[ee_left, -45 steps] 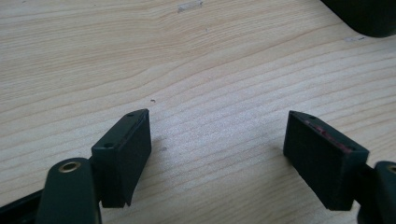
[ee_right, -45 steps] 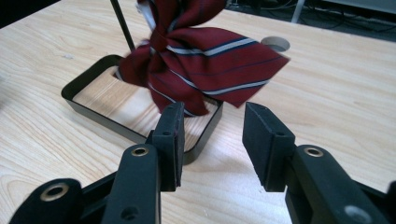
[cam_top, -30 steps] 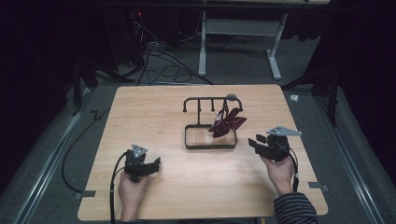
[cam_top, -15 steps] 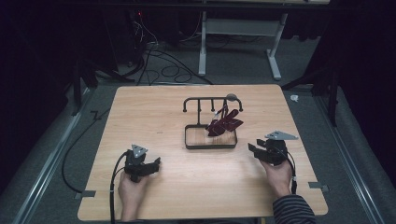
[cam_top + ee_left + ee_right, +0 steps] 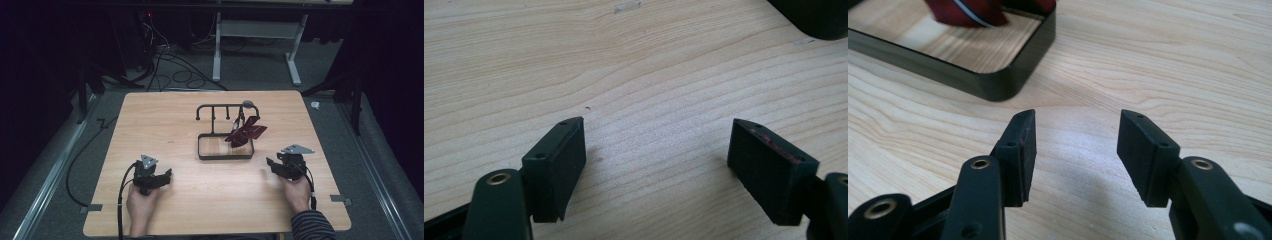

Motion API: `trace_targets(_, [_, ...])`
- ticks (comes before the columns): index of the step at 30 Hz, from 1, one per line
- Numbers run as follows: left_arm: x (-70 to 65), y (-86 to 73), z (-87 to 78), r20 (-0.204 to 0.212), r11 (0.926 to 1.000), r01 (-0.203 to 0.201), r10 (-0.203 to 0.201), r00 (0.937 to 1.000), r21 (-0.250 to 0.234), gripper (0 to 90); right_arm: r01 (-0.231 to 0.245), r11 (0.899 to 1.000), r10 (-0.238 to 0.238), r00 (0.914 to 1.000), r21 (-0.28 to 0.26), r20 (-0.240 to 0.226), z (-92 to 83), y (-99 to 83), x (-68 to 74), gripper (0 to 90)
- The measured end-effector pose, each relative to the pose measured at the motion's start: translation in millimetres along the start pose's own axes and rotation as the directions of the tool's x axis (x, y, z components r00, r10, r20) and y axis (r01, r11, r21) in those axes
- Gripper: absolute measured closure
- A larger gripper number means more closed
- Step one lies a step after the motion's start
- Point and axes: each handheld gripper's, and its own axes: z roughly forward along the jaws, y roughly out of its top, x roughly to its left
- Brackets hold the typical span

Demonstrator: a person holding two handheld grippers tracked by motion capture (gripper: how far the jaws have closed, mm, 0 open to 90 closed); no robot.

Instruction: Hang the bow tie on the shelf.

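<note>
A black metal rack (image 5: 225, 130) with a rectangular base frame and a hook bar stands at the middle of the wooden table (image 5: 165, 125). A dark red bag-like item (image 5: 245, 132) hangs from its right hook over the frame. My left gripper (image 5: 161, 179) rests low on the table at the front left, open and empty; its own view has bare wood between the jaws (image 5: 656, 170). My right gripper (image 5: 272, 165) sits at the front right, open and empty, a short way from the frame's near right corner (image 5: 998, 87). The red item's lower edge (image 5: 968, 12) lies in that view.
The table's front edge lies just behind both hands. Dark floor with cables (image 5: 170, 65) and a white desk frame (image 5: 255, 45) lie beyond the far edge. Metal rails run along both sides of the table.
My right gripper has drawn back from the rack toward the front right of the table. The red item stays hanging on the rack. The left gripper has not moved.
</note>
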Motion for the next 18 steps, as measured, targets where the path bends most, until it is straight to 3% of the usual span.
trace_targets(5, [0.0, 0.0, 0.0, 0.000, 1.0000, -0.001, 0.001, 1.0000, 0.000, 23.8, 0.025, 1.000, -0.025, 0.9990, 0.016, 0.037, 4.7, -6.3, 2.3, 48.6])
trace_targets(18, [0.0, 0.0, 0.0, -0.001, 1.0000, 0.000, 0.000, 1.0000, 0.000, 23.8, 0.037, 0.999, -0.040, 0.9971, 0.037, 0.064, 9.2, -16.9, 4.4, 47.2])
